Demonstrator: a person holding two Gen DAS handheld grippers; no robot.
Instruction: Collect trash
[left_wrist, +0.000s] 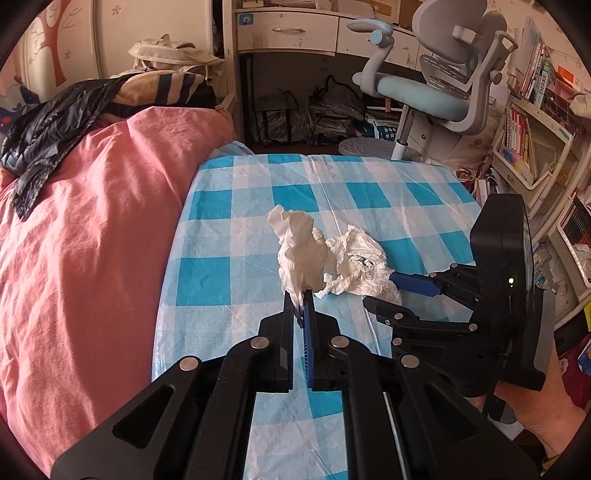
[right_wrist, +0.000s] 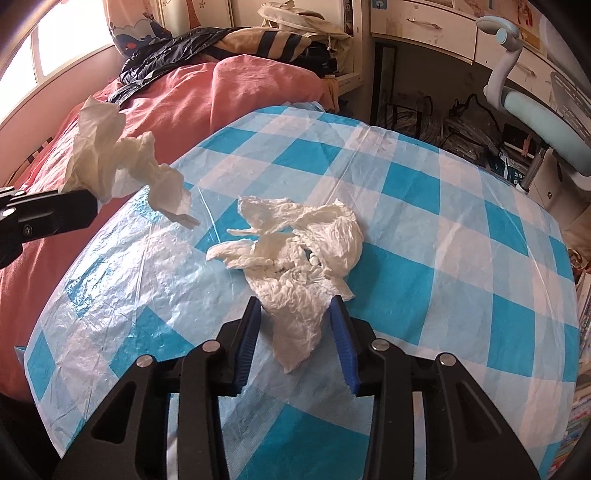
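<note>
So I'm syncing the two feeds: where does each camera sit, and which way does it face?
Left wrist: behind the left gripper, shut on a lifted tissue, facing the desk chair; the person's right hand shows.
Right wrist: behind the right gripper, open around a crumpled tissue on the checked cloth, facing the pink bedding.
Shared: both tissues, cloth, each other's gripper.

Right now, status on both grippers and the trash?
Left gripper shut on one tissue, lifted. Right gripper open around second tissue on checked cloth. Nothing in the way.

Left claw (left_wrist: 300, 295) clamped, raised; right claw (right_wrist: 295, 310) spread wide, low.
</note>
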